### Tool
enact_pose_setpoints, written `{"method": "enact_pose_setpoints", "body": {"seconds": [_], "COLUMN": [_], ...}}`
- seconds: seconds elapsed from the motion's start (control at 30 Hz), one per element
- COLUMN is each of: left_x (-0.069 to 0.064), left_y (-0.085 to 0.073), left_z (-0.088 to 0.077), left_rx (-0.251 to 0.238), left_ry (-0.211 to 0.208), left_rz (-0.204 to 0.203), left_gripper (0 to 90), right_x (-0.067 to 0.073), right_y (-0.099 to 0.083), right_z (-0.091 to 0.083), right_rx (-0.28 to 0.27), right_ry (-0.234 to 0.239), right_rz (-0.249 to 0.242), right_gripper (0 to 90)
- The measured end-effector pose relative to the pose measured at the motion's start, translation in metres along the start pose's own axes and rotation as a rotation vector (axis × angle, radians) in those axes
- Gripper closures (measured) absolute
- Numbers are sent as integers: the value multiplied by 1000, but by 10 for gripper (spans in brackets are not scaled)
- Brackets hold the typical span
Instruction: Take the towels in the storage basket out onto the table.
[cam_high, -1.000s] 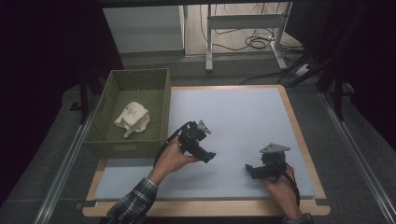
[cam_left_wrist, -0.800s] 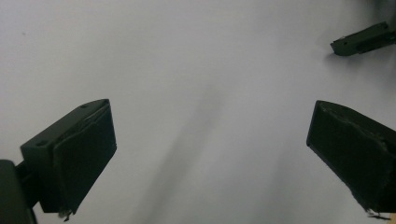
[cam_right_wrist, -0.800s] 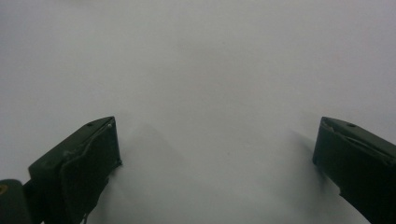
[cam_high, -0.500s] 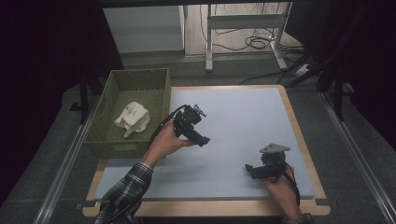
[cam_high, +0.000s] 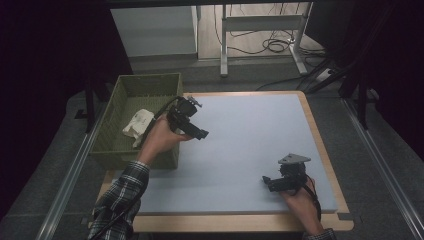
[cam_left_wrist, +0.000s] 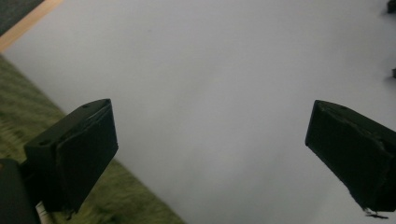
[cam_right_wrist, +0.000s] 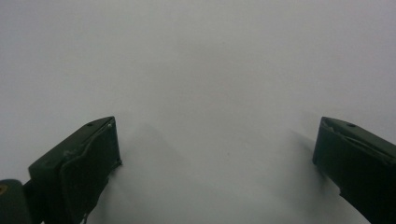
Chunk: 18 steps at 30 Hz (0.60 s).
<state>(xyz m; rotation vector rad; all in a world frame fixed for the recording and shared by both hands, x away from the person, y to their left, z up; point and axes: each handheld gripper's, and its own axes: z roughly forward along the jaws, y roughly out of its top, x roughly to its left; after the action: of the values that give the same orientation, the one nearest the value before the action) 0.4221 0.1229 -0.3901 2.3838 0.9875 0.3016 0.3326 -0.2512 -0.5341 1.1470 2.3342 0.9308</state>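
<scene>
Pale table (cam_high: 240, 150) bare | white crumpled cloth (cam_high: 138, 125) seen in green basket (cam_high: 150, 82), likely light and soft, best pinched at a raised fold | left tongs (cam_high: 192, 131) held wide beside basket | right tongs (cam_high: 270, 182) wide, rested on table

The left gripper (cam_high: 202, 134) is a chunky black block with a black cable looping off its 9 o'clock side and small metal hardware on top. Its jaws are flat, matte black slabs; the one at 8 o'clock in the left gripper view carries two small screw holes along its upper edge. The right gripper (cam_high: 265, 180) is black too, topped by a grey three-cornered plate (cam_high: 294, 159), with a dark strap or cable running back over the hand. Its jaws are black with worn, ragged pad edges. The left sleeve (cam_high: 120, 200) is plaid, dark with pale lines; a plaid cuff shows at 5 o'clock
</scene>
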Motion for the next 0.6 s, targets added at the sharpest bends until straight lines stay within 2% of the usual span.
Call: {"method": "enact_pose_setpoints", "body": {"seconds": [0.03, 0.07, 0.23, 0.27, 0.3, 0.33, 0.37, 0.4, 0.43, 0.47, 0.5, 0.57, 0.6], "left_x": [9, 9, 37, 37, 46, 46, 56, 56, 66, 66, 76, 87, 87], "left_y": [-2, -2, -12, -12, -17, -17, -23, -23, -29, -29, -35, -41, -41], "left_z": [-6, -6, -21, -21, -25, -25, -26, -26, -26, -26, -26, -25, -25], "left_rx": [-3, -3, 6, 6, 13, 13, 19, 19, 25, 25, 33, 38, 38], "left_ry": [10, 10, 72, 72, 89, 89, 105, 105, 122, 122, 141, 149, 149], "left_rz": [-23, -23, -80, -80, -103, -103, -124, -124, -148, -148, -169, -197, -197], "left_gripper": [25, 25, 27, 27, 27, 27, 27, 27, 27, 27, 26, 25, 25], "right_x": [0, 0, 0, 0, 0, 0, 0, 0, 0, 0, 0, 0, 0], "right_y": [0, 0, 0, 0, 0, 0, 0, 0, 0, 0, 0, 0, 0], "right_z": [0, 0, 0, 0, 0, 0, 0, 0, 0, 0, 0, 0, 0], "right_rx": [0, 0, 0, 0, 1, 1, 1, 1, 1, 1, 1, 1, 1], "right_ry": [-1, -1, 0, 0, 0, 0, 0, 0, -1, -1, 0, 0, 0], "right_rz": [-1, -1, -1, -1, -1, -1, 0, 0, -1, -1, -1, -1, -1], "right_gripper": [7, 7, 7, 7, 7, 7, 7, 7, 7, 7, 7, 7, 7]}}
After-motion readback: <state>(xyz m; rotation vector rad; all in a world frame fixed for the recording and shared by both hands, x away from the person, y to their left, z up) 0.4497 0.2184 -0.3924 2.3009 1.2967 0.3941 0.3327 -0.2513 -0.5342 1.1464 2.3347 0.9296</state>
